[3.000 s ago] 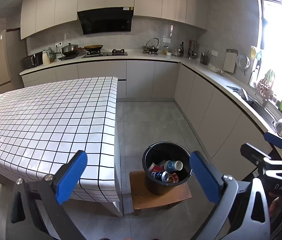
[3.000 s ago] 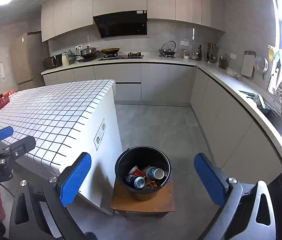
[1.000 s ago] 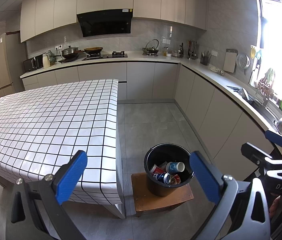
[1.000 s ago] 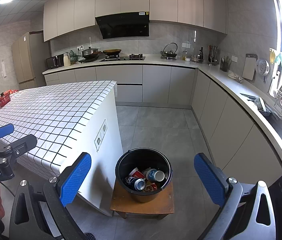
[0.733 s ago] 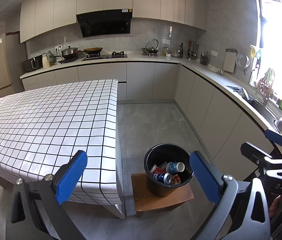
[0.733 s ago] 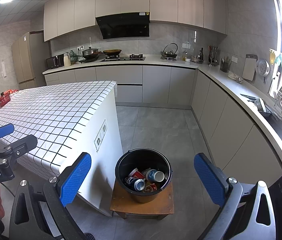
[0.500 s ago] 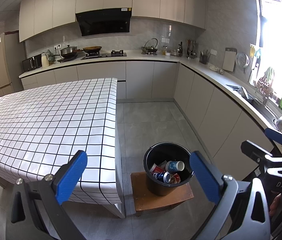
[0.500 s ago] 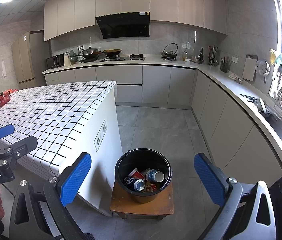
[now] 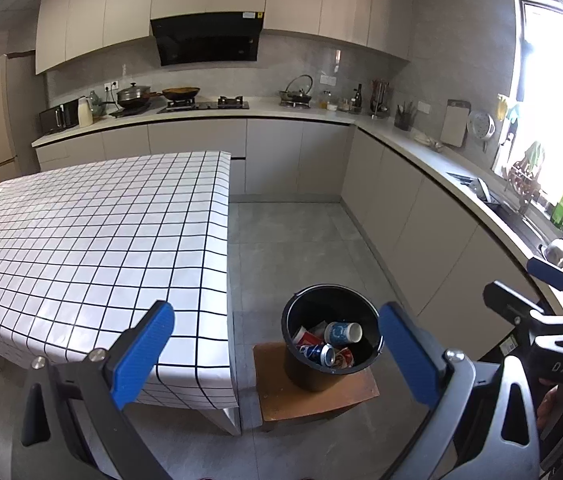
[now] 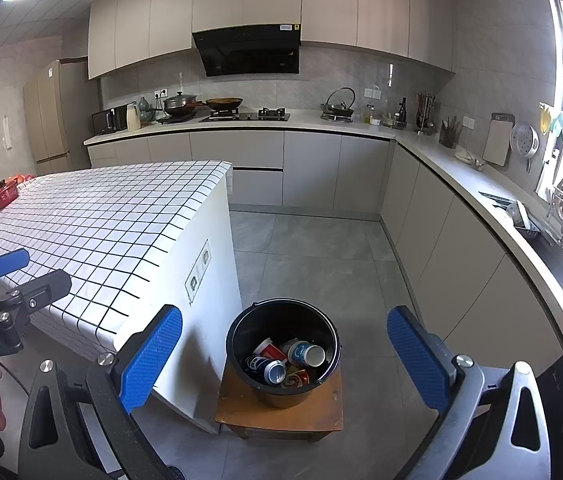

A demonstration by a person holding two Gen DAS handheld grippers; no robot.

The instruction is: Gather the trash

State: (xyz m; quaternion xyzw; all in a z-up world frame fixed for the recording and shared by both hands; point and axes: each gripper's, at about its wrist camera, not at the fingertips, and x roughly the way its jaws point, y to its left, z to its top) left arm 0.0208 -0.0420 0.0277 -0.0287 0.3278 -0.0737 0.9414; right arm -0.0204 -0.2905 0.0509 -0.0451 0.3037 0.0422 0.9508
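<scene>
A black bucket (image 9: 296,364) stands on a low wooden stool (image 9: 313,396) beside the table; it also shows in the right wrist view (image 10: 237,332). Inside lie a paper cup (image 9: 341,332), a blue can (image 9: 317,353) and other crushed trash (image 10: 301,376). My left gripper (image 9: 277,350) is open and empty, held above and in front of the bucket. My right gripper (image 10: 283,356) is open and empty, also above the bucket. Each gripper shows at the edge of the other's view, the right one (image 9: 553,280) and the left one (image 10: 9,276).
A table with a white black-grid cloth (image 9: 81,232) stands to the left of the bucket. Grey cabinets and a counter (image 9: 421,184) run along the back and right walls. A red item (image 10: 5,192) sits at the table's far left. Grey floor tiles (image 10: 313,248) lie beyond the bucket.
Both views have drifted slightly; the bucket sits a little differently in frame. Both grippers stay open and empty.
</scene>
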